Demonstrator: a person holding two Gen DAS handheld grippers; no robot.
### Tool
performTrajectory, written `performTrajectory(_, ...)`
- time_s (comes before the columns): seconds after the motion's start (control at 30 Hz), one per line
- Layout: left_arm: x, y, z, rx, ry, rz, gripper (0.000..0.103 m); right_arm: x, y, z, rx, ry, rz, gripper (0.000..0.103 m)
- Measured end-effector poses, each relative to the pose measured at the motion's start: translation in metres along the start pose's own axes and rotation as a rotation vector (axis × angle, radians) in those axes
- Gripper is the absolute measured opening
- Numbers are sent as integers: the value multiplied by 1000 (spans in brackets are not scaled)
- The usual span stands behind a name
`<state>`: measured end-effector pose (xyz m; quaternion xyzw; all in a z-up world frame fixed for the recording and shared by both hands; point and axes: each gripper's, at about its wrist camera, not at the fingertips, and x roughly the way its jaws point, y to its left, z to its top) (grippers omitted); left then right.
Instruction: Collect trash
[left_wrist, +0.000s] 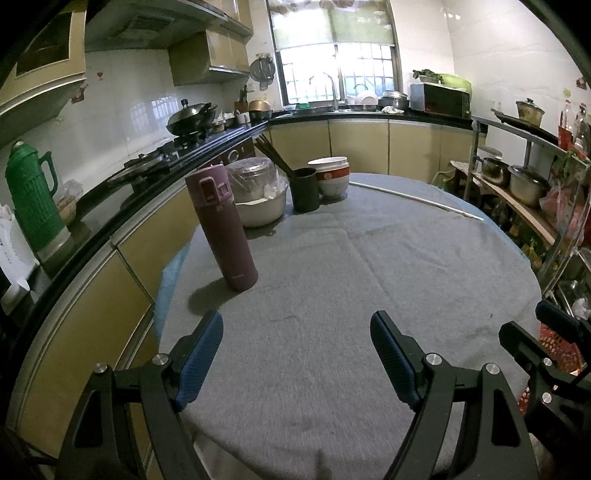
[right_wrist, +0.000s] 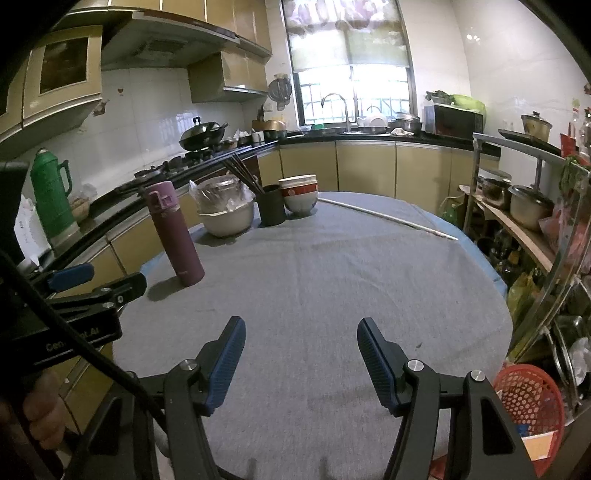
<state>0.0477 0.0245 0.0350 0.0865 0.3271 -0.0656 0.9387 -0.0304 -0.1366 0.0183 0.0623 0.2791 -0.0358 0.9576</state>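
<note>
Left wrist view: left gripper (left_wrist: 295, 354) hovers, fingers spread and empty, over the grey cloth-covered table (left_wrist: 351, 266); no trash shows there. Right wrist view: right gripper (right_wrist: 301, 354) likewise released; red perforated plastic basket (right_wrist: 532, 402) sits near right, so scan low before reaching

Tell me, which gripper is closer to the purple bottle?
Left. The left gripper hovers open over the table just this side of the purple bottle. The right gripper is open too, farther out to the bottle's right.
</note>
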Motion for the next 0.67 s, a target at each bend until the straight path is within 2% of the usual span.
performTrajectory(0.57, 19, 1, 2, 5, 23, -12, 82, 24, -2, 11, -5, 30, -3, 67)
performTrajectory(0.67, 41, 1, 3, -18, 54, -32, 82, 47, -15, 10, 0, 44, -21, 73)
